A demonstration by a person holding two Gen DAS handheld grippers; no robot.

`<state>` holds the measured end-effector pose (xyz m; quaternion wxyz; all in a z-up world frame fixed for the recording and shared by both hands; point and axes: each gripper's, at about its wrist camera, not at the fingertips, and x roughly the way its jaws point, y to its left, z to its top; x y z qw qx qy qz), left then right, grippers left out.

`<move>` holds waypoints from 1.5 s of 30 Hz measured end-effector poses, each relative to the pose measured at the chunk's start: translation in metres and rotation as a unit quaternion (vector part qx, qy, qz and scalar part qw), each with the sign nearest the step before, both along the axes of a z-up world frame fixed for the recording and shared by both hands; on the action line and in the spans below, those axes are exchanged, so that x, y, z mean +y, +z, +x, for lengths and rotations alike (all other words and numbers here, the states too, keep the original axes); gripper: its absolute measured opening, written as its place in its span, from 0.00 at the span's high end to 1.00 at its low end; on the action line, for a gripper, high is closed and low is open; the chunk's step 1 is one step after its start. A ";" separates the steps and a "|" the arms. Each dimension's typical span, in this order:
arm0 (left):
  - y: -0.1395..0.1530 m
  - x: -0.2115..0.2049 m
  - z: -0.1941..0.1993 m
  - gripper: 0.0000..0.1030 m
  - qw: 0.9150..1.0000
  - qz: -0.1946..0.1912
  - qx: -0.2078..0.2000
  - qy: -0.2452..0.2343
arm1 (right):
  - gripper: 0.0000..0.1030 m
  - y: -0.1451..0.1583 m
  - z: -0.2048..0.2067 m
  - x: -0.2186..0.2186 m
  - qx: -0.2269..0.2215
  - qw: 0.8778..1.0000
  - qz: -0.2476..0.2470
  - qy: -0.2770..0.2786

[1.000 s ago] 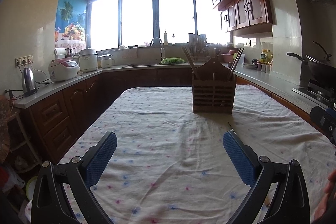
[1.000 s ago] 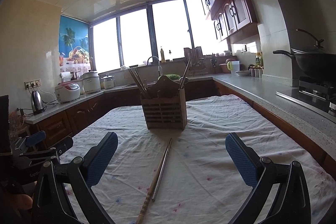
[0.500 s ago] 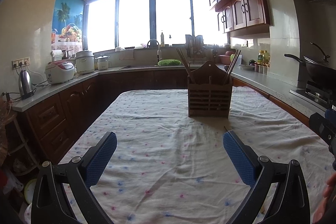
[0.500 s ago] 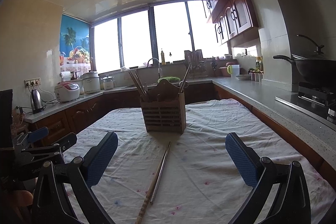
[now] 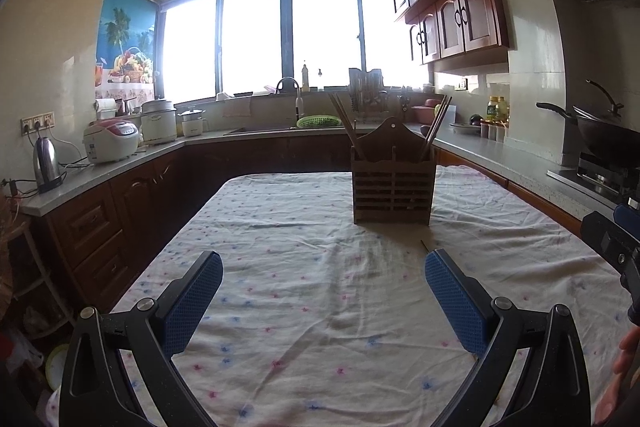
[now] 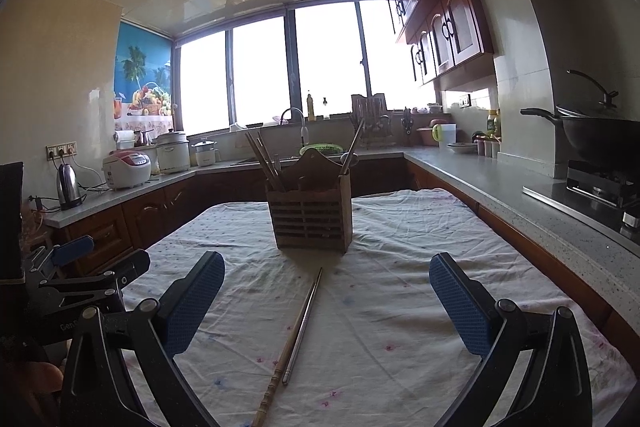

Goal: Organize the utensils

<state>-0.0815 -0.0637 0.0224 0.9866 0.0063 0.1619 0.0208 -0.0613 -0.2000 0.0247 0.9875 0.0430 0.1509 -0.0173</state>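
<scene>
Left wrist view: we find the left gripper (image 5: 324,291) held above the table, its blue-padded fingers (image 5: 192,301) spread wide with nothing between them. Beneath lies a white tablecloth (image 5: 304,251) with small coloured dots. The wooden utensil holder (image 5: 393,185) stands upright on the cloth, ahead and slightly to the right of the tool, well apart from it. Chopsticks (image 5: 346,127) lean out of its left compartment, and more sticks lean out at its right side. Only a thin tip of a loose utensil shows on the cloth beside the right finger; we cannot identify it here. Part of the right gripper (image 5: 616,247) enters at the right edge.

Right wrist view: we find the right gripper (image 6: 326,293) likewise held above the cloth (image 6: 400,259), jaws spread wide and holding nothing. Two loose utensils lie side by side on the cloth between the fingers: a wooden chopstick (image 6: 280,363) and a metal chopstick (image 6: 304,323), both pointing toward the holder (image 6: 312,217), their far ends near its base. The holder stands upright just ahead. The left gripper (image 6: 80,279) appears at the left edge.
</scene>
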 end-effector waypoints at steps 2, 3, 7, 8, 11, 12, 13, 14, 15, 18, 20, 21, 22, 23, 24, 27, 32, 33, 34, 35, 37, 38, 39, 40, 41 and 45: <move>0.000 0.001 -0.001 0.01 1.000 -0.001 -0.001 0.001 | 0.00 0.001 -0.001 0.001 -0.001 1.000 0.001 0.000; 0.000 0.001 -0.001 0.01 1.000 -0.002 -0.001 0.001 | 0.00 0.001 -0.001 0.002 -0.002 1.000 0.001 0.001; 0.001 0.000 -0.002 0.01 1.000 -0.003 -0.004 0.003 | 0.00 0.002 -0.002 0.004 -0.004 1.000 -0.001 0.003; 0.000 0.000 -0.002 0.01 1.000 -0.005 -0.004 0.002 | 0.00 0.002 -0.001 0.004 -0.004 1.000 0.000 0.004; 0.000 0.000 -0.002 0.01 1.000 -0.005 -0.004 0.002 | 0.00 0.002 0.000 0.004 -0.003 1.000 -0.001 0.005; 0.000 0.000 -0.002 0.01 1.000 -0.004 -0.005 0.002 | 0.00 0.002 0.000 0.004 -0.003 1.000 -0.001 0.006; 0.000 0.000 -0.002 0.01 1.000 -0.004 -0.004 0.000 | 0.00 0.002 0.000 0.004 -0.004 1.000 0.000 0.006; 0.000 0.000 -0.002 0.01 1.000 -0.005 -0.004 0.000 | 0.00 0.002 -0.001 0.005 -0.005 1.000 0.000 0.006; 0.000 0.000 -0.002 0.01 1.000 -0.005 -0.003 -0.001 | 0.00 0.002 -0.001 0.005 -0.006 1.000 -0.001 0.006; 0.000 -0.001 -0.002 0.01 1.000 -0.003 0.000 -0.003 | 0.00 0.002 -0.001 0.006 -0.008 1.000 -0.001 0.008; 0.000 -0.002 -0.002 0.01 1.000 -0.004 0.001 -0.004 | 0.00 0.002 -0.001 0.007 -0.007 1.000 -0.001 0.010; 0.000 -0.001 -0.002 0.01 1.000 -0.005 0.002 -0.005 | 0.00 0.002 0.000 0.007 -0.007 1.000 -0.001 0.010; 0.001 -0.001 -0.002 0.01 1.000 -0.005 0.003 -0.004 | 0.00 0.002 0.000 0.007 -0.006 1.000 -0.001 0.011; 0.001 -0.002 -0.003 0.01 1.000 -0.004 0.003 -0.003 | 0.00 0.002 0.000 0.007 -0.005 1.000 -0.001 0.012; 0.001 -0.002 -0.003 0.01 1.000 -0.004 0.002 -0.001 | 0.00 0.002 0.000 0.007 -0.005 1.000 0.000 0.012; 0.002 -0.003 -0.004 0.01 1.000 -0.003 0.001 0.000 | 0.00 0.002 0.001 0.007 -0.005 1.000 0.001 0.014; 0.003 -0.006 -0.006 0.01 1.000 0.002 -0.005 0.005 | 0.00 0.003 0.002 0.006 -0.008 1.000 0.003 0.016; 0.002 -0.006 -0.006 0.01 1.000 0.003 -0.005 0.005 | 0.00 0.004 0.002 0.006 -0.009 1.000 0.004 0.017; 0.002 -0.006 -0.006 0.01 1.000 0.003 -0.004 0.005 | 0.00 0.004 0.002 0.006 -0.009 1.000 0.005 0.017; 0.002 -0.006 -0.005 0.01 1.000 0.003 -0.004 0.006 | 0.00 0.003 0.003 0.006 -0.010 1.000 0.006 0.018; 0.002 -0.006 -0.005 0.01 1.000 -0.001 -0.001 0.004 | 0.00 0.003 0.003 0.006 -0.008 1.000 0.007 0.019; 0.001 -0.005 -0.004 0.01 1.000 -0.003 0.000 0.004 | 0.00 0.003 0.004 0.005 -0.007 1.000 0.007 0.020; 0.002 -0.005 -0.004 0.01 1.000 -0.003 0.001 0.005 | 0.00 0.002 0.005 0.005 -0.005 1.000 0.008 0.022; 0.002 -0.005 -0.003 0.01 1.000 -0.003 0.001 0.005 | 0.00 0.002 0.005 0.005 -0.005 1.000 0.008 0.022; 0.002 -0.006 -0.003 0.01 1.000 -0.002 0.001 0.005 | 0.00 0.002 0.005 0.005 -0.004 1.000 0.007 0.023; 0.002 -0.005 -0.002 0.01 1.000 -0.001 0.001 0.005 | 0.00 0.001 0.006 0.006 -0.005 1.000 0.007 0.023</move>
